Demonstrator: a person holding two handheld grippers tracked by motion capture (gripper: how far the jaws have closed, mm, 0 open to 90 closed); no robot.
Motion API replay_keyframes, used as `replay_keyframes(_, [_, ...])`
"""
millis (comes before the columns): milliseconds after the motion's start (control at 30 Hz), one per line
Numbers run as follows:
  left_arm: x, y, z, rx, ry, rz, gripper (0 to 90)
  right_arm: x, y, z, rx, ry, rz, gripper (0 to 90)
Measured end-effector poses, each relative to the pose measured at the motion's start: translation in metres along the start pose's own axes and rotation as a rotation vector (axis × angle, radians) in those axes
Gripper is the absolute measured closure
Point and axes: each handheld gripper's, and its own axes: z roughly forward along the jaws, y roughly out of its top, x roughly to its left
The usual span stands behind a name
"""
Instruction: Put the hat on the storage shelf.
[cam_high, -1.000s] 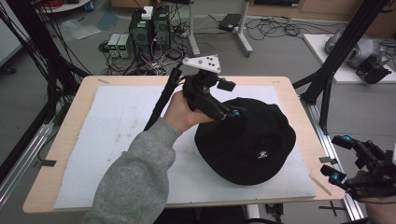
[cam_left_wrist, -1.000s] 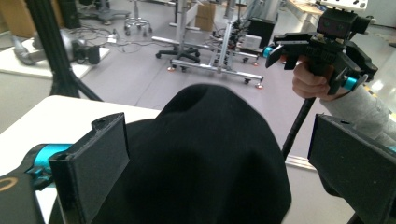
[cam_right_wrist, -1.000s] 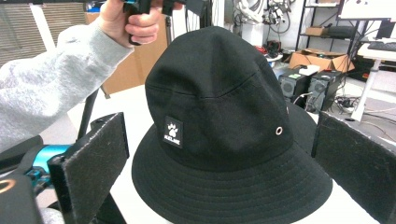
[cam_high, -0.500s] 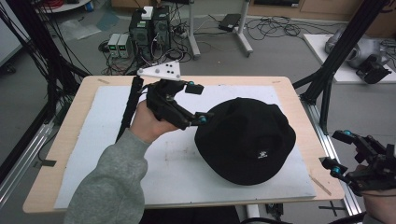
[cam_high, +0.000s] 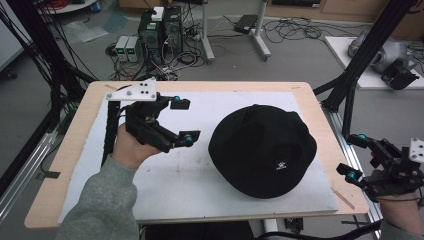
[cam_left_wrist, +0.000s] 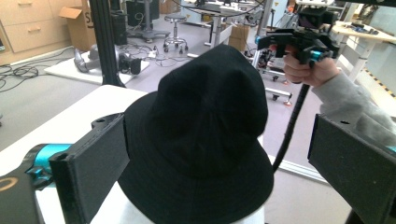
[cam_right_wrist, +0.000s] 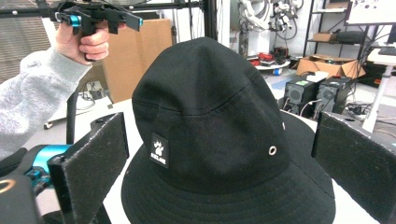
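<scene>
Wooden table (cam_high: 65, 165) with a white mat (cam_high: 200, 180) over most of its top; cluttered lab floor beyond, computer towers (cam_high: 160, 27) and loose cables behind the far edge, black frame posts on both sides.

Black bucket hat (cam_high: 262, 150) sits crown up on the right half of the mat, brim flat, small white logo patch (cam_high: 276, 166) facing the near edge. Metal eyelet (cam_right_wrist: 272, 150) shows on the crown in the right gripper view. Nothing touches the hat.

Left gripper (cam_high: 186, 122) held above the mat's left half, jaws spread wide, nothing between them. It points toward the hat but stands apart from the brim. In the left gripper view the hat (cam_left_wrist: 201, 126) fills the gap between the two jaws, farther off, not pinched.

Right gripper (cam_high: 355, 157) held off the table's right edge, low, jaws also spread and empty. It is aimed at the hat from that side, near but clear of it.

Progress, as I judge it: both tools face the hat and neither has a hold. If the job is to handle the hat, the grasp itself is not yet made; closing in on the brim or crown and all that follows remains to be done.
</scene>
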Motion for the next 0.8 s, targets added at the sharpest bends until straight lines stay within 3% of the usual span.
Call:
replay_keyframes(567, [-0.010, -0.053, -0.064, -0.071, 0.143, -0.039, 5.7, -0.008, 0.000, 0.024, 0.021, 0.033, -0.003, 3.1])
replay_keyframes(800, [-0.017, -0.063, -0.085, -0.113, 0.179, -0.050, 5.7, -0.009, 0.002, 0.033, 0.017, 0.041, -0.004, 3.1])
